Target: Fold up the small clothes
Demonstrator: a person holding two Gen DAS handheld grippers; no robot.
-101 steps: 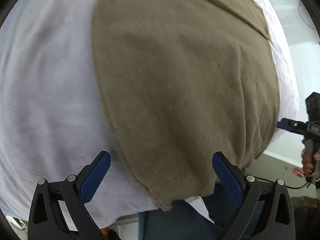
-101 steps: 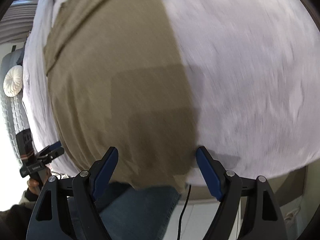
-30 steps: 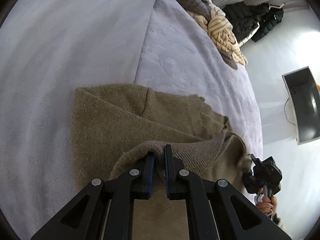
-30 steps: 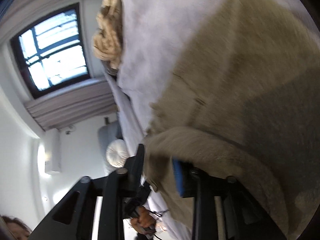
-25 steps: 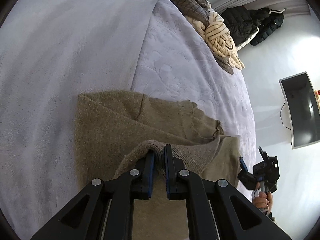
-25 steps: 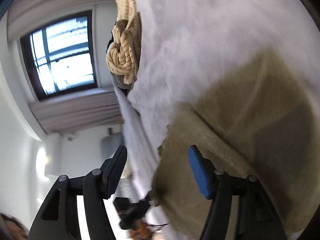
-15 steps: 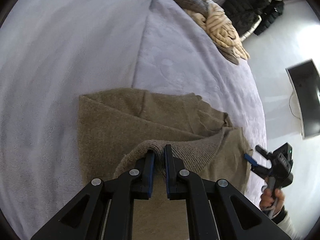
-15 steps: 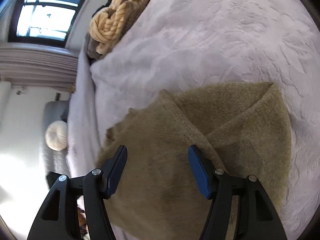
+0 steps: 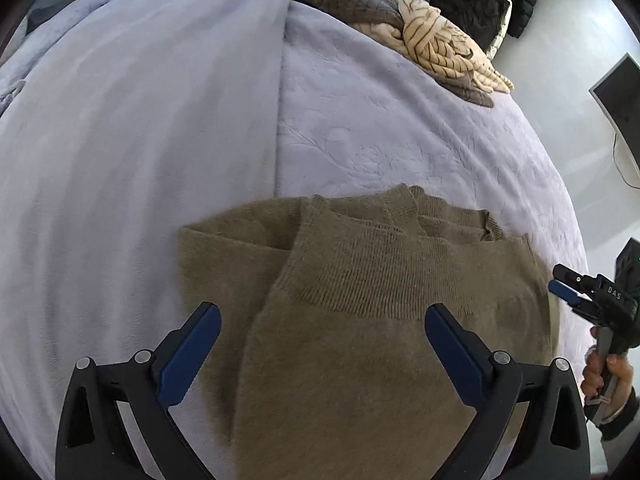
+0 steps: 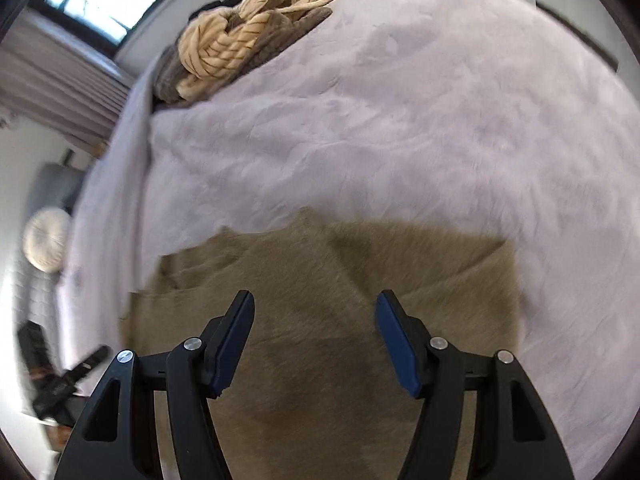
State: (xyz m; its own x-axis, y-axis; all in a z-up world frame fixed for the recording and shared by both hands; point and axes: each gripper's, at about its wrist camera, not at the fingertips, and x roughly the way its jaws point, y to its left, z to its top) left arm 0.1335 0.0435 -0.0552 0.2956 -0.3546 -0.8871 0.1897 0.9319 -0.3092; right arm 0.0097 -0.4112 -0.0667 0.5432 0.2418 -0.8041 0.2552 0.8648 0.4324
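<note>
Nearest the left wrist camera, the left gripper (image 9: 320,344) hangs spread wide with nothing in it, just above the olive sweater (image 9: 360,340). The right gripper (image 10: 316,332) is likewise parted and empty over the same garment. The sweater lies on the bed (image 9: 140,140), its ribbed hem (image 9: 360,280) folded up over the body toward 12 o'clock, so one fold appears done; a further fold or squaring of edges probably remains. Farther off, at about 1 o'clock, a heap of unfolded clothes (image 9: 420,40) waits.
</note>
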